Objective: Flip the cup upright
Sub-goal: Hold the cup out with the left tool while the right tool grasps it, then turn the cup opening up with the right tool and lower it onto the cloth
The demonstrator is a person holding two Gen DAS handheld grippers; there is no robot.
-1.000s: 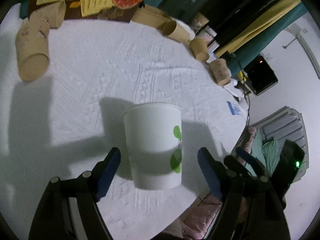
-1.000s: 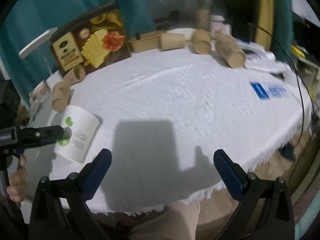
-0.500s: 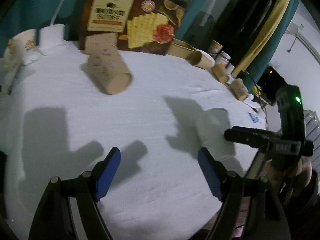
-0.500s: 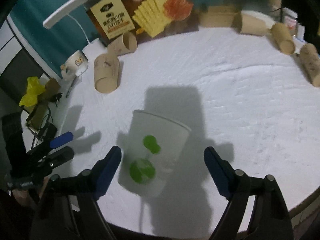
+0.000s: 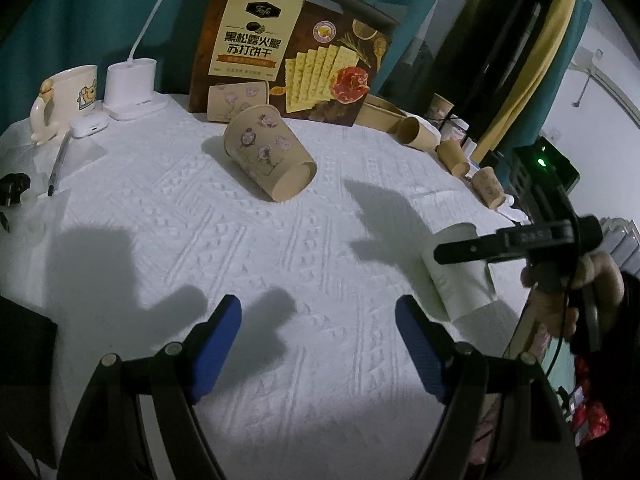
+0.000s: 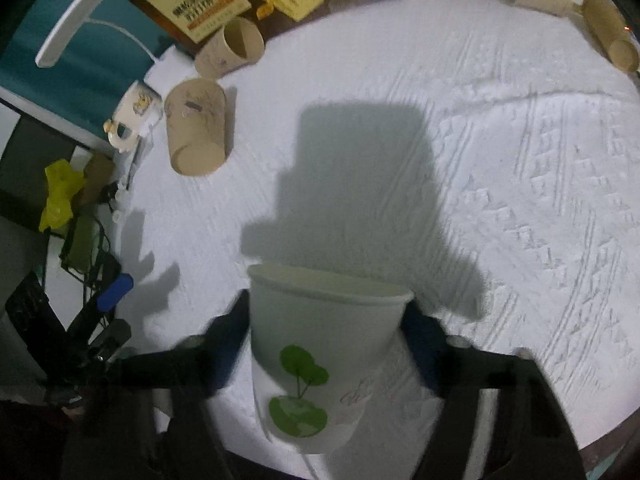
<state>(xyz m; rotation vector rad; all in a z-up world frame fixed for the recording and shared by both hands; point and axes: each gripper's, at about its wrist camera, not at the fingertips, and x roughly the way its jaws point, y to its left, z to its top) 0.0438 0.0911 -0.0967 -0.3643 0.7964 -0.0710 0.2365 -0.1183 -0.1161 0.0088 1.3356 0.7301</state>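
Note:
A white paper cup with green leaves (image 6: 320,344) lies on its side on the white tablecloth (image 6: 520,160), mouth pointing away from me. My right gripper (image 6: 326,320) has its blue pads against both sides of the cup, shut on it. In the left wrist view the same cup (image 5: 456,272) lies at the right edge with the right gripper's finger across it. My left gripper (image 5: 318,344) is open and empty over bare cloth, well left of the cup.
A brown flowered paper cup (image 5: 268,160) lies on its side mid-table, another (image 5: 236,100) before a cracker box (image 5: 292,52). A mug (image 5: 64,96) and lamp base (image 5: 130,88) stand far left. Several brown cups (image 5: 452,156) lie along the far right edge.
My right gripper moved in over the white cup and closed on its sides. My left gripper swung away left from the cup and stays open.

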